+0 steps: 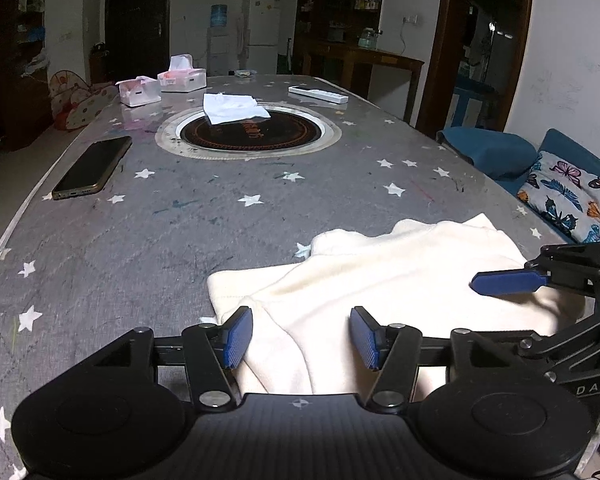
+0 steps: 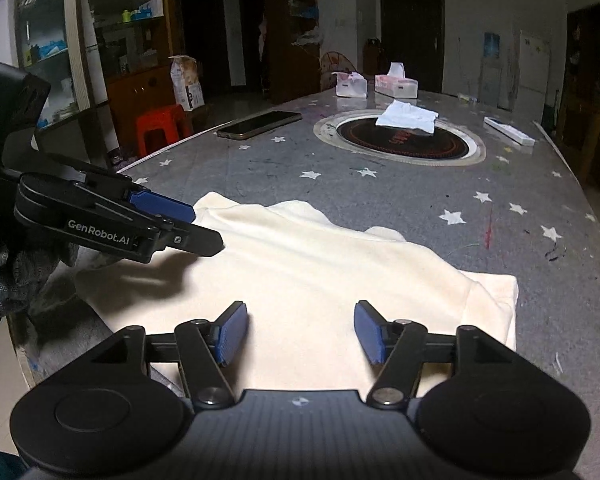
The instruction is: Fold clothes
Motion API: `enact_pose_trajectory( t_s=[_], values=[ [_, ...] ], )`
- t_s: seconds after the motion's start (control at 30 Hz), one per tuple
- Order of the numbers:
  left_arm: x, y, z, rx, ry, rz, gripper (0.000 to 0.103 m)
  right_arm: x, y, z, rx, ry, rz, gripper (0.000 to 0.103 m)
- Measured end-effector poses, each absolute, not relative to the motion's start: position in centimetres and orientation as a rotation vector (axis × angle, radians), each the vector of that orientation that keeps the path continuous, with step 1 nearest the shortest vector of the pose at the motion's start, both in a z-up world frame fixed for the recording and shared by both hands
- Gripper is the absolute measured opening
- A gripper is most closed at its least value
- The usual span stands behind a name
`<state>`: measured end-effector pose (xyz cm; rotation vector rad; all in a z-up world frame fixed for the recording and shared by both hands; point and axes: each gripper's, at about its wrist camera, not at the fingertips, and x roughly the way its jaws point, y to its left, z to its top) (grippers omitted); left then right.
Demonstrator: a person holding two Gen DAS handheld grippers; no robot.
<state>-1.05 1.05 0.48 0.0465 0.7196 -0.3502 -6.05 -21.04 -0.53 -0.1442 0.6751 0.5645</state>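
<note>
A cream garment lies partly folded on the grey star-patterned table, near its front edge; it also shows in the right wrist view. My left gripper is open and empty, hovering just above the garment's left part. My right gripper is open and empty above the garment's near middle. In the left wrist view the right gripper's blue fingertip reaches in from the right over the cloth. In the right wrist view the left gripper comes in from the left over the garment's left edge.
A phone lies at the left of the table. A round inset hotplate with a white cloth on it sits mid-table. Tissue boxes and a remote are at the far end. A blue sofa with a butterfly cushion stands right.
</note>
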Motion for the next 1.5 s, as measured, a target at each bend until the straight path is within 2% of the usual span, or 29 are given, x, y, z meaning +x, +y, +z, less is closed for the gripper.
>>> enact_pose_trajectory(
  t_s=[0.13, 0.27, 0.33, 0.6, 0.83, 1.5],
  values=[
    [-1.3, 1.0, 0.8, 0.037, 0.71, -0.348, 0.058, -6.2, -21.0, -0.6, -0.134, 0.667, 0.558, 0.064],
    [-1.8, 1.5, 0.9, 0.02, 0.705, -0.337, 0.062, -6.4, -20.7, -0.7, -0.139, 0.665, 0.561, 0.076],
    [-2.0, 1.8, 0.8, 0.011, 0.709, -0.324, 0.067, -6.4, -20.5, -0.8, -0.146, 0.662, 0.561, 0.077],
    [-2.6, 3.3, 0.1, -0.034, 0.725, -0.292, 0.07, -6.3, -20.2, -1.2, -0.143, 0.651, 0.564, 0.087],
    [-2.8, 4.3, -0.2, -0.065, 0.725, -0.279, 0.079, -6.2, -20.1, -1.6, -0.119, 0.646, 0.562, 0.103],
    [-3.5, 5.2, -0.8, -0.1, 0.718, -0.275, 0.103, -5.5, -19.8, -0.8, -0.124, 0.672, 0.553, 0.103]
  ],
)
